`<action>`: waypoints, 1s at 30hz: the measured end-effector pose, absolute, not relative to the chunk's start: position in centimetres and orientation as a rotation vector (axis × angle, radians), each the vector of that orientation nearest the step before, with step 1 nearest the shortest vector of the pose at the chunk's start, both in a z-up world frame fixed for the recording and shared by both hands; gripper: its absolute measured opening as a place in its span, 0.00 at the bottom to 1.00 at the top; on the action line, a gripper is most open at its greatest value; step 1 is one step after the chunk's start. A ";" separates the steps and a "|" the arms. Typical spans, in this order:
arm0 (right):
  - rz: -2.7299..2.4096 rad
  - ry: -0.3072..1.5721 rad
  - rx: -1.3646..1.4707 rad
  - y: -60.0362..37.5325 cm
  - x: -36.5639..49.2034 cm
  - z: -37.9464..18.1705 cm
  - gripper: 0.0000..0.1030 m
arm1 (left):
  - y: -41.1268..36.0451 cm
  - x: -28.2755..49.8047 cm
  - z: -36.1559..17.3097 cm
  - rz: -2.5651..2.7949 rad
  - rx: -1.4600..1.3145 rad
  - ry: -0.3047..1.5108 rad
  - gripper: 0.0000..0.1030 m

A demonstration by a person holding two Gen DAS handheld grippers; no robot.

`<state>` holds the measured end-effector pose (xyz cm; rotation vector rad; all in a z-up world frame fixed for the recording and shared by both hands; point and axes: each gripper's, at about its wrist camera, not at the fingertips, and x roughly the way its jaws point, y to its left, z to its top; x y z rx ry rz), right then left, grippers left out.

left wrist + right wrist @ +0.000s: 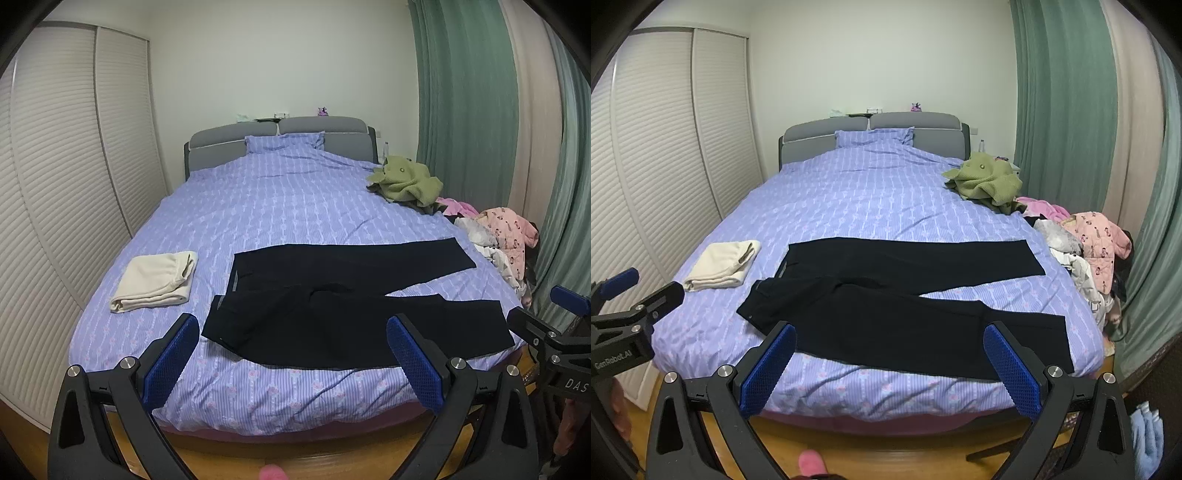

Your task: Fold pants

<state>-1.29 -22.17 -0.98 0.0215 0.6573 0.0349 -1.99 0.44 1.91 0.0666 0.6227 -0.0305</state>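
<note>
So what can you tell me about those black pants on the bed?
The black pants lie spread flat across the near end of the bed, on its purple striped cover. The waistband points left, near a folded cream cloth that they don't touch. The two legs stretch right and split apart like a V, with the cover showing between them. The fabric looks smooth and thin, with a few soft creases near the top. Nothing rests on them, and both open grippers are off them.

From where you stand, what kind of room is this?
Most likely a bedroom: a bed with a grey headboard, a louvred wardrobe on one side, and green curtains on the other.
</note>
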 end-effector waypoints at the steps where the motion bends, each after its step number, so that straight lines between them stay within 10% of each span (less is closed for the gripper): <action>1: 0.034 0.656 0.022 -22.1 -1.3 -1.0 1.00 | 0.5 -2.0 1.9 -0.029 0.068 0.621 1.00; 30: 0.039 0.633 0.024 -22.2 -2.0 -0.7 1.00 | -0.1 -2.5 2.3 -0.014 0.069 0.592 1.00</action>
